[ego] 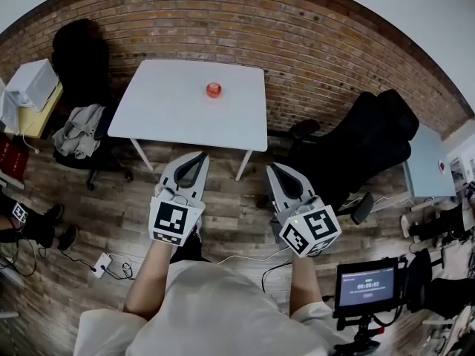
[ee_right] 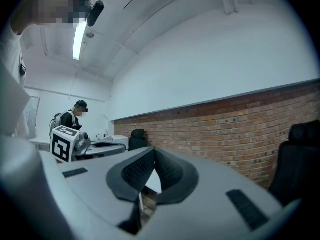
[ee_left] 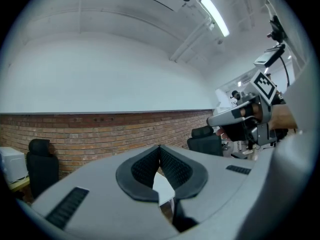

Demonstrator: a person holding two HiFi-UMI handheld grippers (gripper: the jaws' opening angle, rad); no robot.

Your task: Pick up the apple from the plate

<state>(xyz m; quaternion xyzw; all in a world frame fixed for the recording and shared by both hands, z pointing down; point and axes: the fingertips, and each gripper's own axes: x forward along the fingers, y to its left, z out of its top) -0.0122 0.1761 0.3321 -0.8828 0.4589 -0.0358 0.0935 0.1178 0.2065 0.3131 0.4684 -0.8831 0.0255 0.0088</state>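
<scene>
A red apple [ego: 214, 90] lies toward the far side of a white table [ego: 171, 121]; I cannot make out the plate under it. My left gripper [ego: 202, 156] and right gripper [ego: 272, 167] hang level over the wooden floor, short of the table's near edge. Both are shut and hold nothing. In the left gripper view the pads meet at the left gripper's [ee_left: 159, 147] tip, and a bit of the table [ee_left: 163, 186] shows in the gap below. The right gripper's [ee_right: 153, 149] pads also meet at the tip. No apple shows in either gripper view.
Black office chairs stand left [ego: 82, 58] and right [ego: 375, 136] of the table, in front of a brick wall [ego: 326, 58]. A cloth-draped chair [ego: 80, 130] sits by the table's left legs. A monitor on a stand [ego: 367, 286] is near right. A power strip [ego: 100, 263] and cables lie on the floor.
</scene>
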